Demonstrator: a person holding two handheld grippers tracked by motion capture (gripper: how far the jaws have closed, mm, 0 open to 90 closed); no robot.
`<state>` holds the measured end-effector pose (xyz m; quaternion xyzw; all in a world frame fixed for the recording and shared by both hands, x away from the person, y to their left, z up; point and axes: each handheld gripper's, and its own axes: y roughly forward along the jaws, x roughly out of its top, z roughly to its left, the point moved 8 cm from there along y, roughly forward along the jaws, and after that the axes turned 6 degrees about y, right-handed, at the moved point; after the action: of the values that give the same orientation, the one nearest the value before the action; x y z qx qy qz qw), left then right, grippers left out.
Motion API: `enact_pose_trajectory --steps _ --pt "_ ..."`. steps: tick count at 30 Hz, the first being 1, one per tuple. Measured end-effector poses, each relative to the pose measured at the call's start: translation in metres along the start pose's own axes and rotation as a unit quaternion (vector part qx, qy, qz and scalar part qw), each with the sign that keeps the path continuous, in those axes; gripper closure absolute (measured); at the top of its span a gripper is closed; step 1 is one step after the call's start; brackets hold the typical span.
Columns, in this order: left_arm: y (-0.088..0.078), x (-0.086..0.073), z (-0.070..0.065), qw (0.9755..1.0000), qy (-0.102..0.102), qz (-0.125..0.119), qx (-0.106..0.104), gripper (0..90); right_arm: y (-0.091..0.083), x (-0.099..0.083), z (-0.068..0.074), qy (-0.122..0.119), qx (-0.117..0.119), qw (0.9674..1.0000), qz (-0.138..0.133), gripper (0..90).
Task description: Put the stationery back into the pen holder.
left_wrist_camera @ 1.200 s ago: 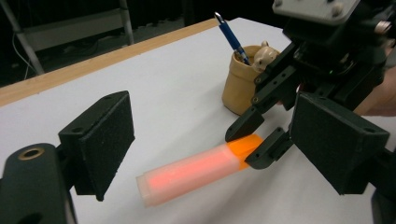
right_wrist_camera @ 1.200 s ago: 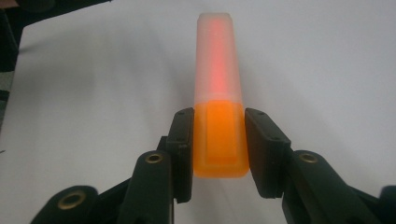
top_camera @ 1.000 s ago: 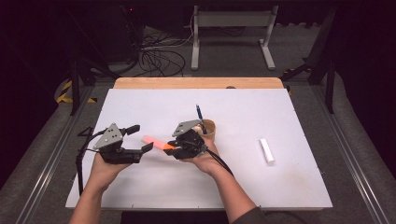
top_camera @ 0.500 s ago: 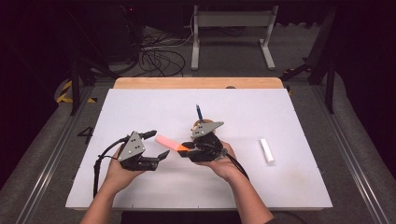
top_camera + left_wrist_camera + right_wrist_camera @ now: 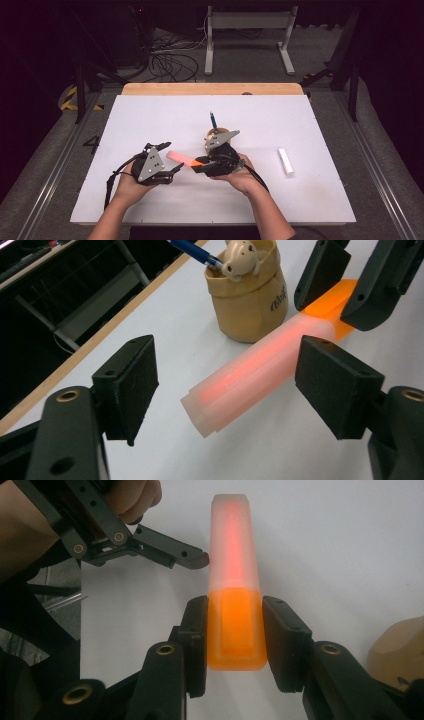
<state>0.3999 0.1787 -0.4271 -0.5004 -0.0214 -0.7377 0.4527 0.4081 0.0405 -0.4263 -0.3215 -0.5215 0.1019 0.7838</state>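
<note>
Both hands have shifted toward the table's near edge since the earlier frame, the left gripper (image 5: 172, 161) now drawn up to the marker's cap.

Item: orange highlighter (image 5: 235, 625), clenched at its orange body between the pads of the right gripper (image 5: 235, 635). Translucent cap (image 5: 250, 382) projects forward, lying between the left gripper's (image 5: 225, 385) jaws; these have just been closing, pads not yet touching the cap.

Beyond the jaws: tan pen holder (image 5: 250, 305) with blue pen (image 5: 197, 251). White table (image 5: 325, 200).
</note>
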Motion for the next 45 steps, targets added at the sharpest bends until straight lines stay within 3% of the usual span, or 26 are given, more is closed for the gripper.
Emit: enact_pose_trajectory --steps 8,21,27,33,36,39,43,45 --pt "0.002 0.000 -0.008 0.9985 0.053 0.013 -0.006 32.6 -0.003 0.000 0.000 0.005 0.003 1.0000 0.002 65.6" --pt "0.004 0.000 -0.018 0.9947 0.100 0.018 -0.013 41.9 -0.006 0.001 0.006 0.004 0.023 0.9997 0.006 65.6" --pt "0.004 -0.001 -0.021 0.9913 0.129 0.024 -0.015 49.7 -0.005 0.001 0.008 0.009 0.030 0.9995 0.009 65.5" --pt "0.005 -0.002 -0.026 0.9891 0.140 0.036 -0.027 60.1 -0.009 0.003 0.007 0.022 0.040 0.9989 -0.003 65.0" --pt "0.005 0.000 -0.029 0.9889 0.138 0.030 -0.044 66.9 -0.014 0.007 0.007 0.025 0.049 0.9983 -0.023 64.5" --pt "0.004 0.002 -0.032 0.9901 0.123 0.017 -0.065 70.5 -0.018 0.010 0.008 0.022 0.058 0.9973 -0.040 63.9" --pt "0.002 0.007 -0.033 0.9925 0.075 -0.011 -0.097 72.4 -0.022 0.014 0.010 0.016 0.078 0.9948 -0.063 62.5" --pt "0.001 0.010 -0.033 0.9920 0.043 -0.028 -0.115 72.8 -0.023 0.016 0.013 0.000 0.090 0.9926 -0.081 59.9"
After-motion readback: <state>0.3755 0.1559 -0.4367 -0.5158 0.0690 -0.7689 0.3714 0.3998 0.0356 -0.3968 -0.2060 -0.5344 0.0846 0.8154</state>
